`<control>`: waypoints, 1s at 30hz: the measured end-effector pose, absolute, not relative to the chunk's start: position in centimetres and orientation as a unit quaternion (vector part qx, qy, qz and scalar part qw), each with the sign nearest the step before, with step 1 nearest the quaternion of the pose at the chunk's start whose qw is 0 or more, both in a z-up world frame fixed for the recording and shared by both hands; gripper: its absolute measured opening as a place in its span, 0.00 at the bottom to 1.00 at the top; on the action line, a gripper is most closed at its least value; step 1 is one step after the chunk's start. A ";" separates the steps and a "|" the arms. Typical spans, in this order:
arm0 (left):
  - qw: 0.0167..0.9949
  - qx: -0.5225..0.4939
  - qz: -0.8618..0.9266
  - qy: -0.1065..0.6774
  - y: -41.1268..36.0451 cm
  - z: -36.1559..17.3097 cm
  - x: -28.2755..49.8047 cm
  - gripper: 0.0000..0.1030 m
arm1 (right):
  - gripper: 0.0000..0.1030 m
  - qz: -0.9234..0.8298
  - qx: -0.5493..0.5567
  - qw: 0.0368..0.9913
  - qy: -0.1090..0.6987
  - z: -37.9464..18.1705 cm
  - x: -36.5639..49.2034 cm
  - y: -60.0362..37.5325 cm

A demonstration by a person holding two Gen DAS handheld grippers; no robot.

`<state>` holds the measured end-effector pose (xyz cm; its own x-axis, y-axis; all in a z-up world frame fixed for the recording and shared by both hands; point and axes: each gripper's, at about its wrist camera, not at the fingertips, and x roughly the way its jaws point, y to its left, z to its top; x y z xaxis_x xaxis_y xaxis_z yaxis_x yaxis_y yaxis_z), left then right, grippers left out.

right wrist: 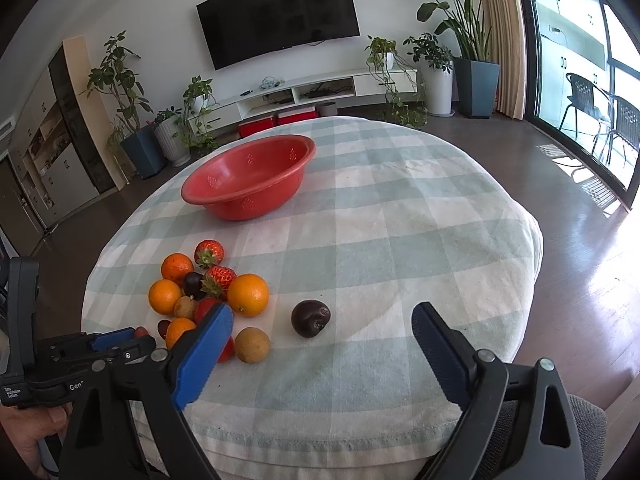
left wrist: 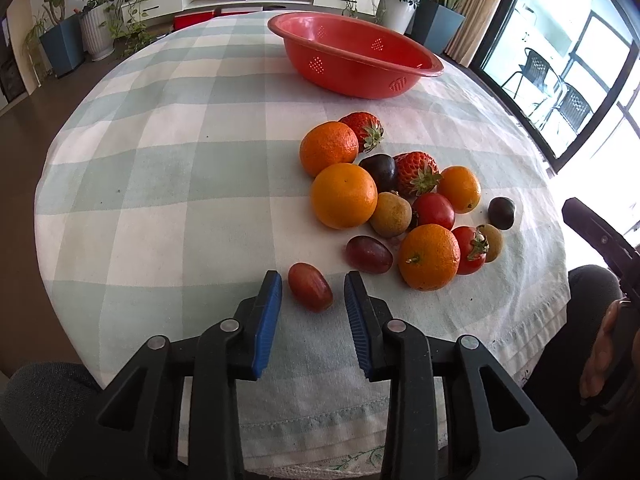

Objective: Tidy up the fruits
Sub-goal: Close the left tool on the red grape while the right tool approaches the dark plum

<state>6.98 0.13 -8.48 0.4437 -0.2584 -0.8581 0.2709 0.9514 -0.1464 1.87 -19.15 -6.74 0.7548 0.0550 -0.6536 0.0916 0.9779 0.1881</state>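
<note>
Checked tablecloth, living room | fruit heap lies near the table's front edge, red bowl behind, nothing seen inside | left gripper open around a grape, not touching; right gripper wide open, holding nothing | risk: smooth, round grape may squirt or roll off the edge.

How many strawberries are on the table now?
2. One strawberry lies at the far end of the pile, nearest the red bowl; the other strawberry sits mid-pile beside a dark grape. Others may be hidden.
</note>
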 end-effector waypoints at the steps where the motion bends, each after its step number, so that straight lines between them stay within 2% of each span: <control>1: 0.850 0.011 -0.157 0.504 0.0 -8.5 7.0 0.24 | 0.90 -0.009 0.104 0.931 0.349 -6.7 1.9 -19.2; 5: 0.849 0.014 -0.165 0.503 -0.2 -8.5 6.9 0.18 | 0.90 -0.010 0.106 0.932 0.346 -6.7 1.8 -19.3; 14: 0.847 0.032 -0.193 0.494 -0.7 -8.5 6.0 0.18 | 0.90 -0.008 0.095 0.933 0.347 -6.5 1.7 -19.1; 23: 0.853 0.009 -0.210 0.478 0.7 -7.6 5.1 0.18 | 0.90 0.005 0.069 0.929 0.363 -6.7 1.8 -18.2; 28: 0.854 -0.003 -0.216 0.473 1.1 -7.5 4.9 0.18 | 0.79 0.006 0.077 0.910 0.408 -7.9 3.8 -18.8; 30: 0.854 -0.007 -0.220 0.471 1.2 -7.5 4.9 0.18 | 0.71 0.010 0.087 0.898 0.431 -8.7 4.8 -18.9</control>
<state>4.94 1.22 -7.50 0.4599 -0.3818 -0.8017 0.3690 0.9034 -0.2185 4.77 -18.90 -8.72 0.6291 0.0939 -0.7717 0.0565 0.9845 0.1659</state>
